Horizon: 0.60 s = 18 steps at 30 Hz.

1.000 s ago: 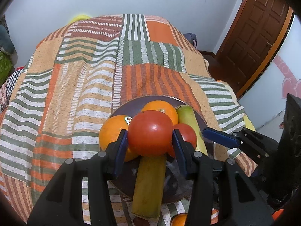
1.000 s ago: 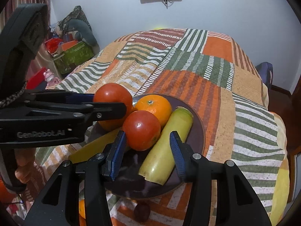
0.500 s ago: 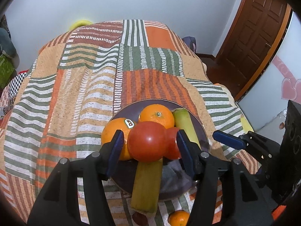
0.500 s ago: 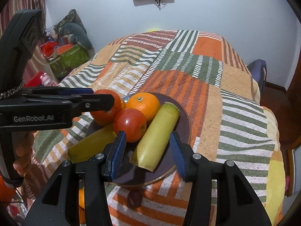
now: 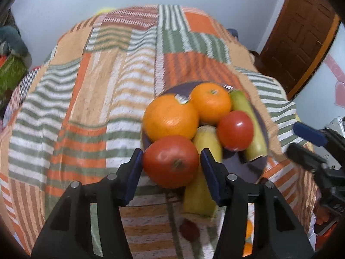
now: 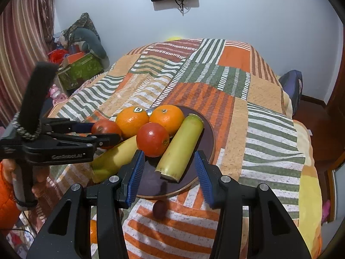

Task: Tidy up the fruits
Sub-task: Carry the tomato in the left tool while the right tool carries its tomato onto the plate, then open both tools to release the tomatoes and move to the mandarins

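My left gripper (image 5: 171, 165) is shut on a red tomato (image 5: 171, 161) and holds it at the near-left edge of a dark plate (image 6: 208, 133); it also shows in the right wrist view (image 6: 105, 132). On the plate lie two oranges (image 6: 132, 120) (image 6: 167, 116), a second tomato (image 6: 152, 139) and two yellow-green stalks (image 6: 181, 146) (image 6: 112, 158). My right gripper (image 6: 168, 172) is open and empty, just in front of the plate's near rim.
The plate sits on a bed with a striped orange-green patchwork cover (image 6: 269, 133). A small dark fruit (image 6: 159, 209) and a small orange (image 6: 93, 231) lie on the cover in front of the plate. Boxes and clutter (image 6: 79, 67) stand at left, a door (image 5: 301, 34) at right.
My left gripper has drawn back and left with the tomato, from over the plate's middle to its near-left edge. My right gripper has pulled back a little from the plate.
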Motion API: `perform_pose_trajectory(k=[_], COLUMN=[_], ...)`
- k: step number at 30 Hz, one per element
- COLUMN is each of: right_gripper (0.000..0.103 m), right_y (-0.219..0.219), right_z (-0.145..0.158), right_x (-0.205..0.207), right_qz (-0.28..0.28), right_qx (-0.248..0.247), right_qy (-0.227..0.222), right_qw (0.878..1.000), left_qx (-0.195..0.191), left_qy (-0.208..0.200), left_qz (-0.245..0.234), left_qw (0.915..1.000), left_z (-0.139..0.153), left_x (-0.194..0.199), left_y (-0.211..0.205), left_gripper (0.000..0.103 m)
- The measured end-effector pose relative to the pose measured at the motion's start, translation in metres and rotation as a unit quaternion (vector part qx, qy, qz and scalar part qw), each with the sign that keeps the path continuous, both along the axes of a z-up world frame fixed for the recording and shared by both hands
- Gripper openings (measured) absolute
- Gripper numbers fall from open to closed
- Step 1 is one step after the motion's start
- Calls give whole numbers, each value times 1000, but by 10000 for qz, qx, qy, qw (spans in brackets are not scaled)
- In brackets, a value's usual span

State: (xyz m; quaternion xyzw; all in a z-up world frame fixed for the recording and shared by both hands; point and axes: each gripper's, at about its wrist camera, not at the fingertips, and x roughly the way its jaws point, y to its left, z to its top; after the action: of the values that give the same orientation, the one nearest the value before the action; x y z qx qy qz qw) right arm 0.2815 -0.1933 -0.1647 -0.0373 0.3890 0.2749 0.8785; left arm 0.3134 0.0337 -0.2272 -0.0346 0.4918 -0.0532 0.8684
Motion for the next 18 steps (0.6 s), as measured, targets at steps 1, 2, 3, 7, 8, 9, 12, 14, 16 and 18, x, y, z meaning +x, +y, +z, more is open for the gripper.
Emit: perform_pose_trajectory(k=[1,2,3,7,8,9,12,14,16,18], right_gripper=[45,45,45,45,45,45,45,45,45,45], right_y=[0,0,0,1,0,-1,-3,-4,-5,-5], right_z=[0,-1,-2,-5,-5,-5,-4,-3,-2,0], right_x=[-1,-1,-1,-2,-3,-4,-8,-11,-15,-20], right_qz=[0,-2,-5,-26,-33,-39,-55,-64,-69,-63], right_qx=[1,0,-2,-41,-42,-42,-45,-45,-32,-9], right_qy=[-2,6,18,78,85,92,110,126,146,168], right_qw=[10000,10000,10000,10000,9999,9999,9999,9999,9999,9998], left_qx=[-22,-66,-123,14,63,124,163,191,203,213], left_qy=[20,68,91,1,-32,-99,-264,-346,-425,-498], left_qz=[40,30,31,-3,-8,-7,-16,-23,-41,-58], left_qw=[10000,10000,9999,10000,10000,9999,9995,9992,9989,9985], left_z=[-2,-3,-4,0,2,6,17,24,32,40], left_x=[1,2,3,0,-1,-5,-15,-23,-35,-49], left_y=[3,5,7,4,2,1,0,0,-1,0], left_gripper=[54,54,54,54,54,54,54,54,54,54])
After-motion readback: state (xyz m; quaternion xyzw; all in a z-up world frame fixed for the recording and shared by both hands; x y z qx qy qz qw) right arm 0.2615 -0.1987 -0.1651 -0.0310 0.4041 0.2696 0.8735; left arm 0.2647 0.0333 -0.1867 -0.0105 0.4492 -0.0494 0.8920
